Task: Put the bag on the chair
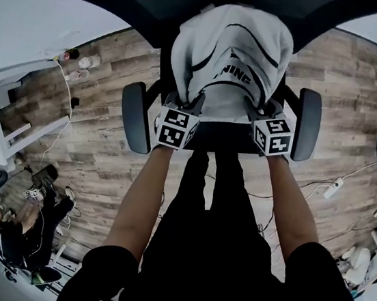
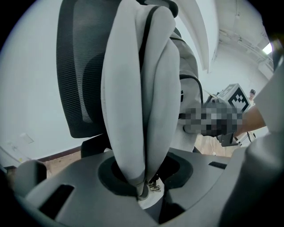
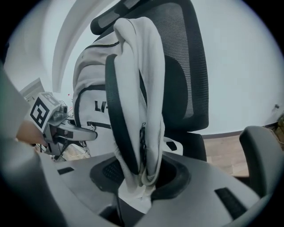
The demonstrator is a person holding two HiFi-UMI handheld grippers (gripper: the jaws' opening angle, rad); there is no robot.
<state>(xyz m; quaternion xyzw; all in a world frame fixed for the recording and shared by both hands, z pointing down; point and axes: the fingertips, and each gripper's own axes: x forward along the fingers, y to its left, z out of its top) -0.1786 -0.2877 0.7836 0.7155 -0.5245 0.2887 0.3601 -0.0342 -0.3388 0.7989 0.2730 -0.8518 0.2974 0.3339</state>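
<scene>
**Bag** [image 1: 229, 48]: white with black trim. We find it upright on the chair [image 1: 136, 115], leaning on the backrest [image 3: 186, 66] between the two armrests. Its base appears to be on the seat, which is hidden beneath it.

**Left tool** [image 2: 143, 197]: jaws part closed, pinching a gathered fold of the bag's side. A small metal zip pull sits right at the pinch.

**Right tool** [image 3: 135, 195]: jaws part closed, a little wider than the left. They hold a bunch of strap and black-edged fabric.

**Step in hand (our judgement):** settling the bag and letting go. We would check that its weight rests on the seat and backrest before either tool opens. We would then open both jaws fully and together, so neither side tugs the bag askew. The zip pull and the strap loops could snag on a jaw, so we would draw straight back along the jaws without twisting.

**Edges:** an armrest stands just outside each tool. The seat's front edge lies below them, and the bag could slump over it if dragged.

**Open room:** the way back toward us, between the armrests, is free. The wood floor [image 1: 104, 163] to either side of the chair is open.
</scene>
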